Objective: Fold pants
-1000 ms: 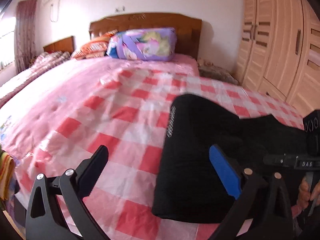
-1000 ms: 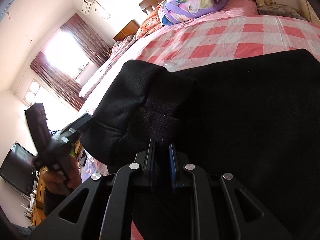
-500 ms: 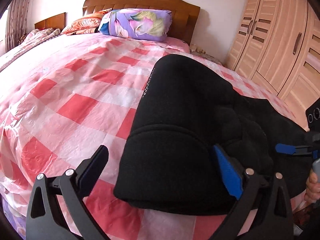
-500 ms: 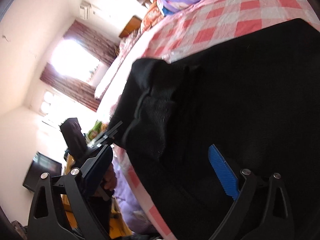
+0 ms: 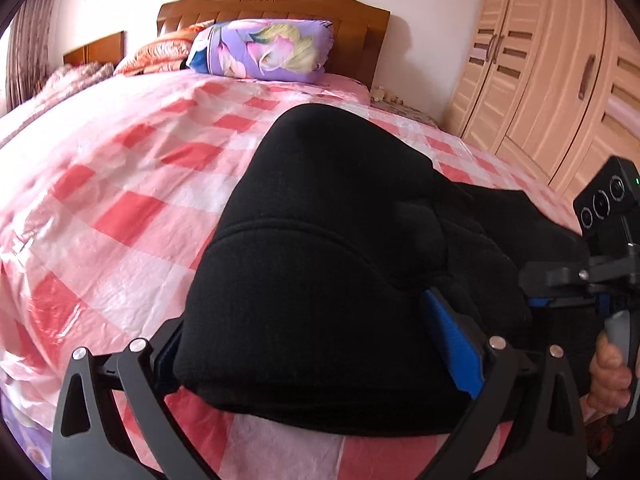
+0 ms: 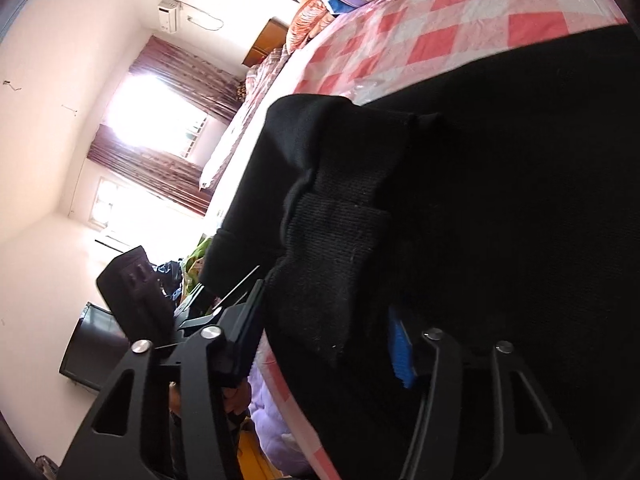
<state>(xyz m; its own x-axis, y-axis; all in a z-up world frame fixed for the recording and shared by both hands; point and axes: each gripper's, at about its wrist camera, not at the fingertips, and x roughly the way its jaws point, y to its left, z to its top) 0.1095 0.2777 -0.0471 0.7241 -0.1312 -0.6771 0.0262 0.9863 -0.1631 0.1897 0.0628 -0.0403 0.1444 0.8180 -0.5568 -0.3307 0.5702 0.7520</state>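
Black pants [image 5: 320, 280] on the bed [image 5: 120, 200], both grippers' fingers [image 5: 450, 340] spread wide around the folded edge.

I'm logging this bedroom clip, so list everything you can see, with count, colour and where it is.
pants: one, black, folded in a bundle at the near edge of the bed
bedspread: one, pink and red checked, covering the bed
pillow: one, purple floral, at the headboard
headboard: one, brown wood, against the far wall
wardrobe: one, light wood, right of the bed
curtains: dark red, at the bright window
air conditioner: one, white, high on the wall
left gripper: open around the pants' near fold
right gripper: open around pants fabric
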